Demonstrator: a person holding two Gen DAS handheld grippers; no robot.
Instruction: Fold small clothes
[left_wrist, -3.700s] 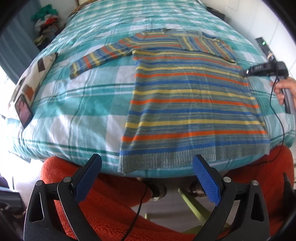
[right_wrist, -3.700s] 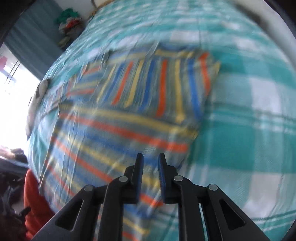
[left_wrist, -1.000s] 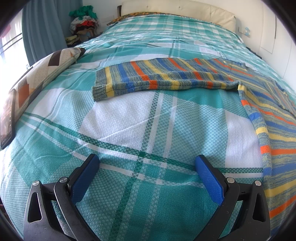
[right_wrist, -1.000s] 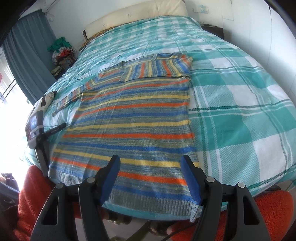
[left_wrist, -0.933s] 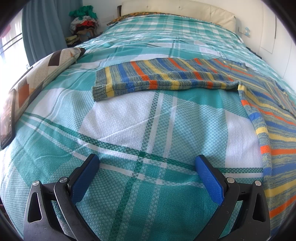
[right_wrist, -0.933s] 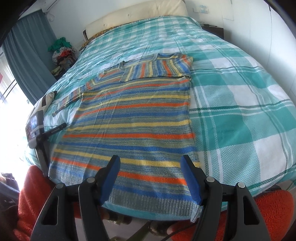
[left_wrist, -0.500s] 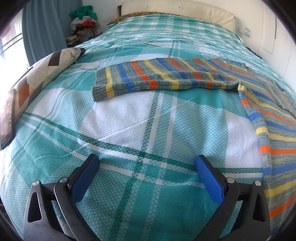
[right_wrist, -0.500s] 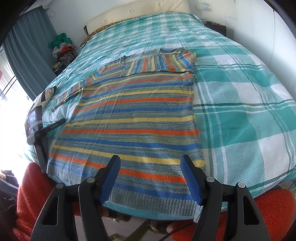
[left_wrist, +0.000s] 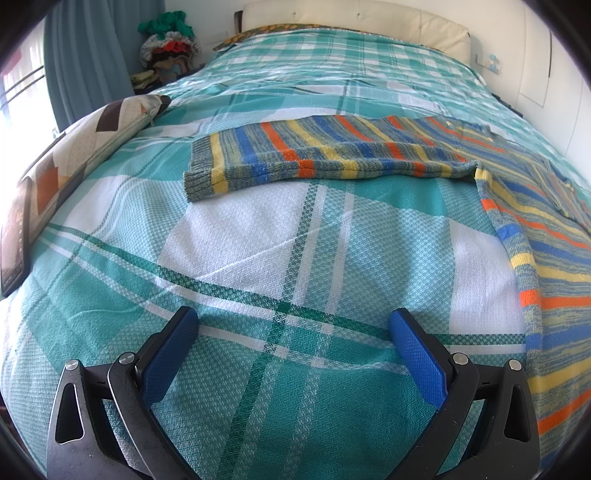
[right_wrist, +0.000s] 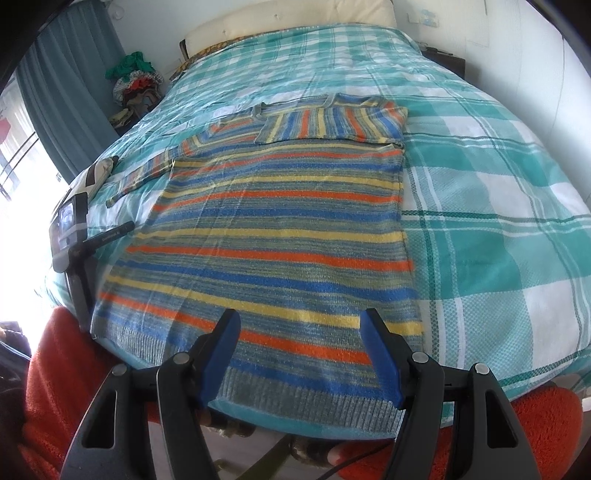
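Note:
A striped knit sweater (right_wrist: 273, 229) in blue, orange, yellow and grey lies flat on the bed, hem toward me. Its right sleeve (right_wrist: 328, 122) is folded across the chest. Its left sleeve (left_wrist: 317, 158) lies stretched out sideways, cuff at the left. My left gripper (left_wrist: 291, 332) is open and empty, low over the bedspread in front of that sleeve. It also shows in the right wrist view (right_wrist: 107, 234) beside the sweater's left edge. My right gripper (right_wrist: 299, 328) is open and empty above the sweater's hem.
The bed has a teal and white plaid cover (left_wrist: 295, 229). A patterned pillow (left_wrist: 81, 147) lies at the left edge. A pile of clothes (left_wrist: 166, 48) stands by the curtain at the back left. The headboard (left_wrist: 351, 18) is at the far end. Orange-clad legs (right_wrist: 55, 369) are below the bed's near edge.
The right gripper has moved forward and slightly lower toward the sweater's hem. The left gripper has stayed still in the last second; earlier it moved over to the left sleeve and the right gripper opened.

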